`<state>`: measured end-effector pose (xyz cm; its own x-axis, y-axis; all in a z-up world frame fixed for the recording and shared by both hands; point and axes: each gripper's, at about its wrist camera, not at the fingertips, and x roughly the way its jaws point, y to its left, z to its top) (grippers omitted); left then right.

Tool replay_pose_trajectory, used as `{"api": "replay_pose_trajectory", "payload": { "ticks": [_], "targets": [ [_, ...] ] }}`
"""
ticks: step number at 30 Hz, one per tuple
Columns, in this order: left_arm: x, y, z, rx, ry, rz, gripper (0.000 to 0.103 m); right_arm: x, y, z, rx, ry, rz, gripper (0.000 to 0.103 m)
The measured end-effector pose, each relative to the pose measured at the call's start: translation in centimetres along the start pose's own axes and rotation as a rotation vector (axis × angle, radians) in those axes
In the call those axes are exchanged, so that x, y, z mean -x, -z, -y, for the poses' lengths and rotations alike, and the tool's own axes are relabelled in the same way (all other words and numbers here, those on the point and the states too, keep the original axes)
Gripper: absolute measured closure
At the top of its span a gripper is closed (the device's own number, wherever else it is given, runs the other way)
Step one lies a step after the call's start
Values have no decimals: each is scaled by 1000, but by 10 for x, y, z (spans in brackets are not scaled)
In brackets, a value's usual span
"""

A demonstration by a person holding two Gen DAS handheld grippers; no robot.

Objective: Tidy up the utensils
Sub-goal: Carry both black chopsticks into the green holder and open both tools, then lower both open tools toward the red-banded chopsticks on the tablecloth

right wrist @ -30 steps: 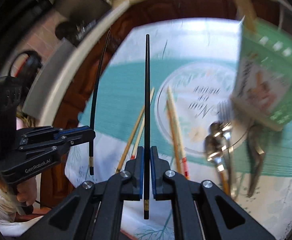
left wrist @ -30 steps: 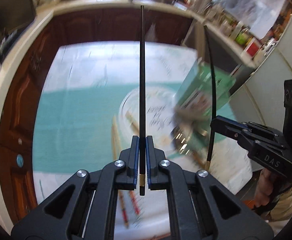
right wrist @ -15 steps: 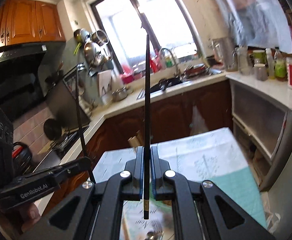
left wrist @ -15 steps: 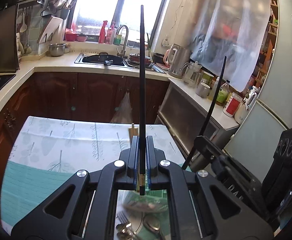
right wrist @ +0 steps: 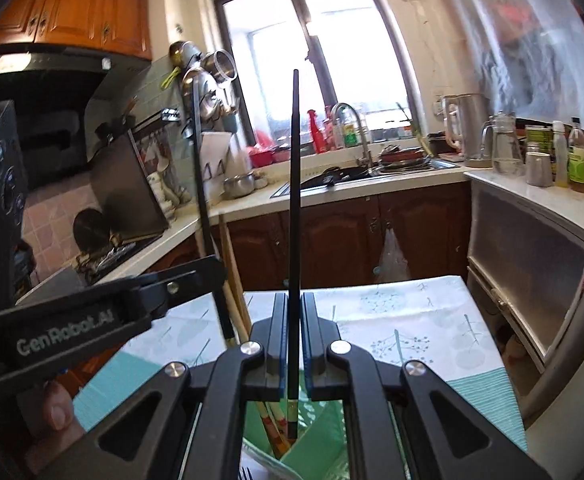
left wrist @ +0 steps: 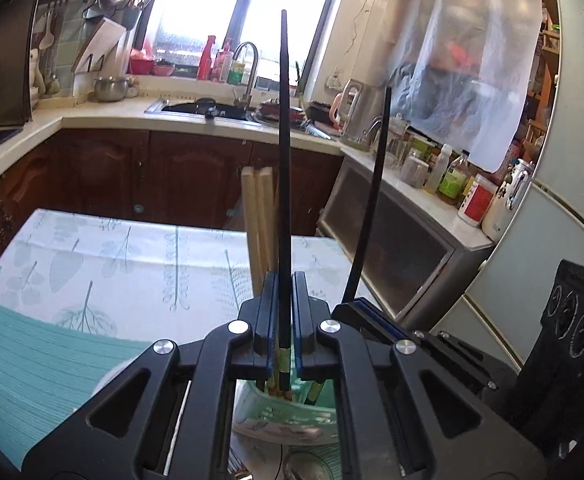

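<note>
Both grippers, the left gripper (left wrist: 283,320) and the right gripper (right wrist: 294,334), each pinch one black chopstick (left wrist: 283,184) tight, and they have swung up from the table to stand them over the green holder (left wrist: 288,416), ready to drop in.

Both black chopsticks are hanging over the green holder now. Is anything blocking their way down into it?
Nothing blocks it outright. The green plastic holder already has light wooden chopsticks standing in it, right beside the left tongs' black chopstick. The right tongs' black chopstick hangs above open space.
</note>
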<state>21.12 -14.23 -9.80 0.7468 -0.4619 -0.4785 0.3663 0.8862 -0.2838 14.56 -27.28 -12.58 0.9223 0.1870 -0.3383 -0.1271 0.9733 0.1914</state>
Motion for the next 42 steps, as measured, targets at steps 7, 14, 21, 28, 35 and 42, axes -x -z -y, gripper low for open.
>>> {"api": "replay_pose_trajectory", "payload": {
  "ticks": [7,14,21,28,35,42],
  "targets": [
    [-10,32,-10,32,-8,-92,99,-1,19,-6,112,-76,-97,97],
    [10,39,-13,21,9,-148,82,-1,24,-16,151,-109,-196,96],
    [49,41,-26,67,-42,-152,39,18,14,-21,127,-100,-192,95],
    [80,54,-48,81,-123,-214,40,39,14,-35,151,-76,-187,88],
    [113,74,-73,83,-179,-264,39,60,17,-50,128,-73,-179,88],
    [137,95,-88,56,-243,-322,35,65,32,-75,138,-100,-235,88]
  ]
}}
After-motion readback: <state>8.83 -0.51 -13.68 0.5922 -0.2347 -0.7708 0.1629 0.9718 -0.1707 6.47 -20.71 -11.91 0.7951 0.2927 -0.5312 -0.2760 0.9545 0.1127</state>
